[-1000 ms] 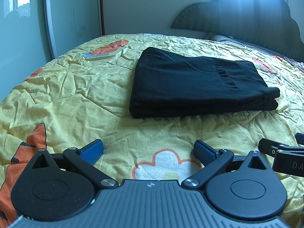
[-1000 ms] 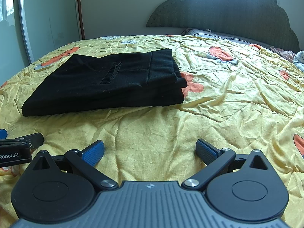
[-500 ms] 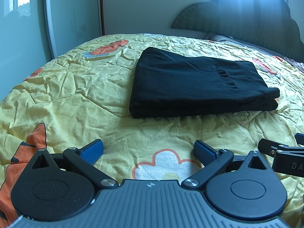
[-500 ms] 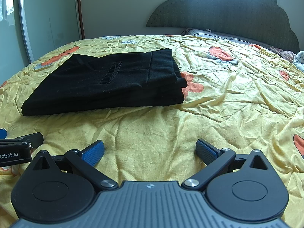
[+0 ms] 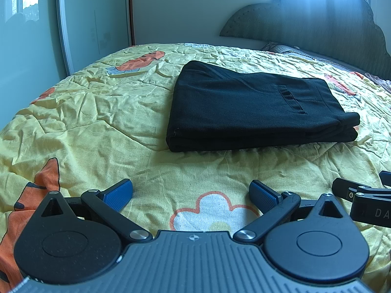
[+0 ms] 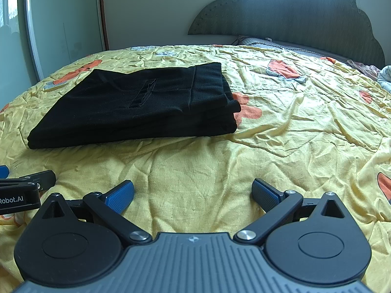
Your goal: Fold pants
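Note:
Black pants lie folded into a flat rectangular stack on the yellow bedspread; they also show in the right wrist view, with a back pocket on top. My left gripper is open and empty, low over the bedspread, well short of the pants' near edge. My right gripper is open and empty too, the same distance back. Each gripper shows at the edge of the other's view: the right one and the left one.
The bed's yellow cover has orange and white flower prints and many creases. A dark padded headboard stands at the back. A mirrored wardrobe door is to the left. Some cloth lies at the far right.

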